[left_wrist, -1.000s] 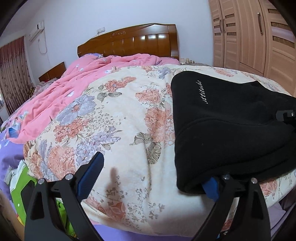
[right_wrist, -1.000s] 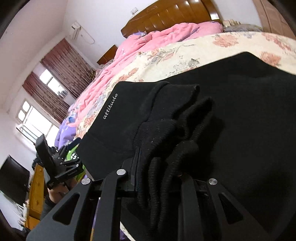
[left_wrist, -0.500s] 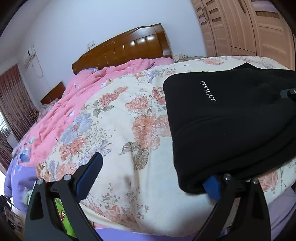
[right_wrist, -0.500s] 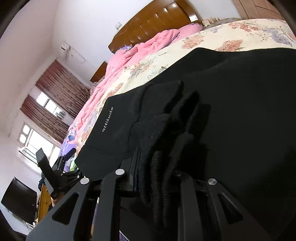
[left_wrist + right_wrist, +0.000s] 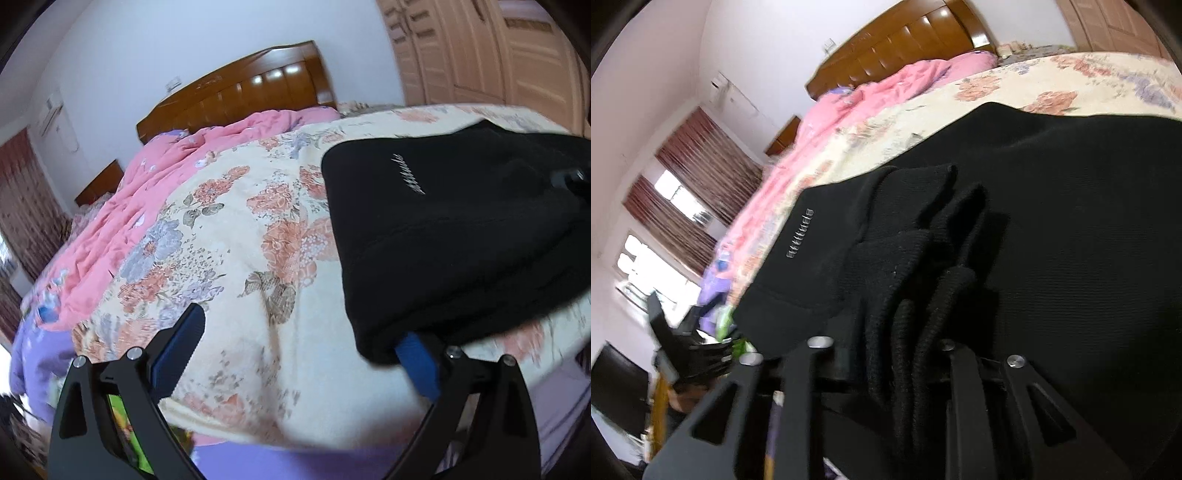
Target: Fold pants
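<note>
Left wrist view: the black pants [image 5: 461,229], folded into a thick pad with small white lettering, lie on the floral bed [image 5: 229,266] at 3 o'clock. The left tool [image 5: 303,350] stands wide; its right finger is tucked under the pants' near corner, its left finger over bare quilt.

Right wrist view: the pants [image 5: 1071,229] fill the frame. The right tool [image 5: 897,354] is opening, with bunched ribbed cuffs between its jaws.
</note>
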The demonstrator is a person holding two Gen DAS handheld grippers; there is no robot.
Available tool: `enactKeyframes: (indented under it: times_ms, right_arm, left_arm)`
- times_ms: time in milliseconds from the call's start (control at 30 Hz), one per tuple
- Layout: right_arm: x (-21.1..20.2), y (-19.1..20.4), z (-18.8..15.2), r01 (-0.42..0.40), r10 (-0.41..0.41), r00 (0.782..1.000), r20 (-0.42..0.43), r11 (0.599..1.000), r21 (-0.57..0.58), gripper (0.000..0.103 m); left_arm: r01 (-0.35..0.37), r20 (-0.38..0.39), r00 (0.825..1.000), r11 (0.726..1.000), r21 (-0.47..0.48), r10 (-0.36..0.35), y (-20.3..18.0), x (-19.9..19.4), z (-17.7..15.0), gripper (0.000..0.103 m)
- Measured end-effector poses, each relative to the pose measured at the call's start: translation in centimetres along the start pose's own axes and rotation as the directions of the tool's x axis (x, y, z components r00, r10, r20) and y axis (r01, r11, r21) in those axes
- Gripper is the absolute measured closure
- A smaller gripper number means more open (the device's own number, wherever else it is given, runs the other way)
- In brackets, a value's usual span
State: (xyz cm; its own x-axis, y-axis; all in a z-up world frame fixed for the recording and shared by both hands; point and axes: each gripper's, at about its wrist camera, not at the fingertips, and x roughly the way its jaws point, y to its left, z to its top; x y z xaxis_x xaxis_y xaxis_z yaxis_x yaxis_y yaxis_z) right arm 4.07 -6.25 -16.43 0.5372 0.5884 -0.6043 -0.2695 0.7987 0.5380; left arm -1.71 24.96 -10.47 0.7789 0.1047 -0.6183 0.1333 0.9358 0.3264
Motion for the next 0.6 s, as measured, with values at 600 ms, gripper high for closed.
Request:
enactKeyframes:
  times_ms: [600]
  right_arm:
    - [2.8, 7.2, -0.8, 0.275, -0.315, 0.949, 0.019, 0.796, -0.539, 0.031]
  left_arm:
    - [0.269, 0.000, 0.963, 0.963, -0.012, -0.269, -6.7, 0.4, 7.1, 0.006]
